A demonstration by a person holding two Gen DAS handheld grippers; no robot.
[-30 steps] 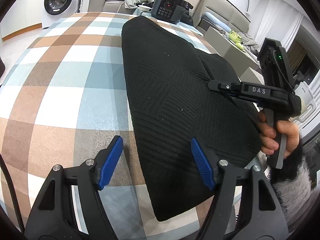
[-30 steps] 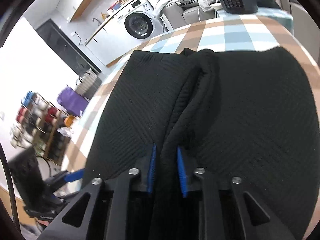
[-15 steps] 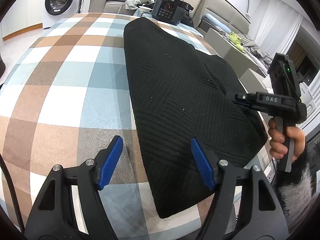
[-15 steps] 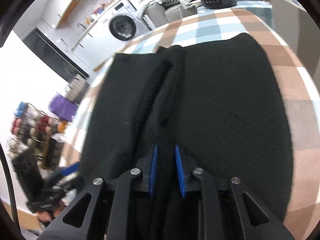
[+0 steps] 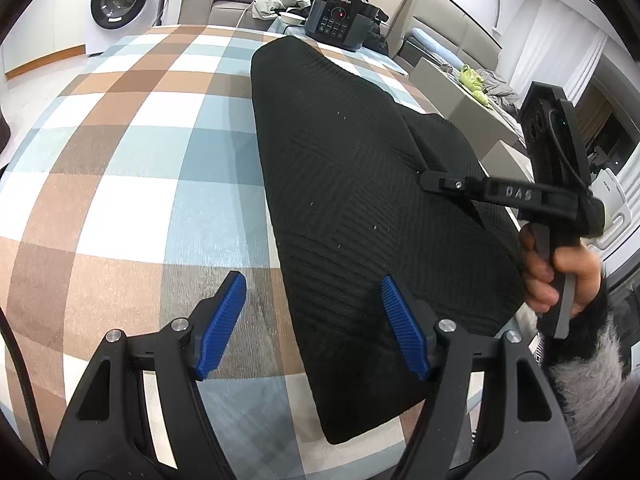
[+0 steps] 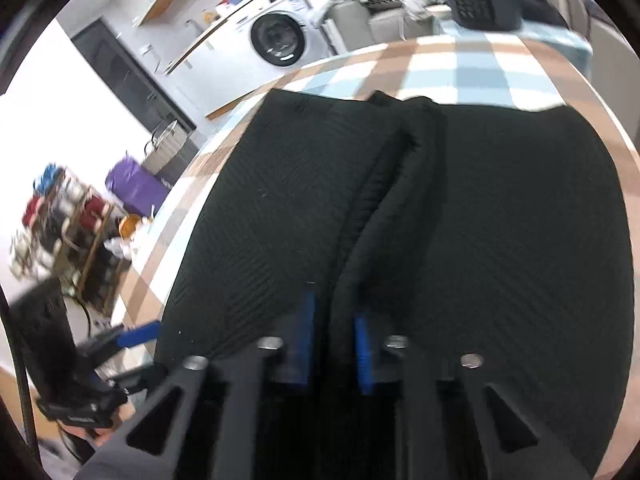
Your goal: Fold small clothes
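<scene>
One black garment (image 5: 360,200) on checked cloth (image 5: 140,140); left gripper (image 5: 314,322) jaws wide, right gripper (image 6: 334,336) jaws just closing, pinching its fold.

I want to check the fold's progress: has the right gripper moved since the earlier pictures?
Yes. In the left wrist view the right gripper, jaws closing on the black garment, swung out toward the table edge, then returned.

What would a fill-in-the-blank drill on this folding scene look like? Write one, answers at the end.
1. The black garment lies on a ______ tablecloth.
2. The right gripper is pinching a ridge of the ______.
3. The left gripper has its jaws ______.
4. Beyond the table stands a white ______ machine.

Answers: checked; garment; open; washing
</scene>
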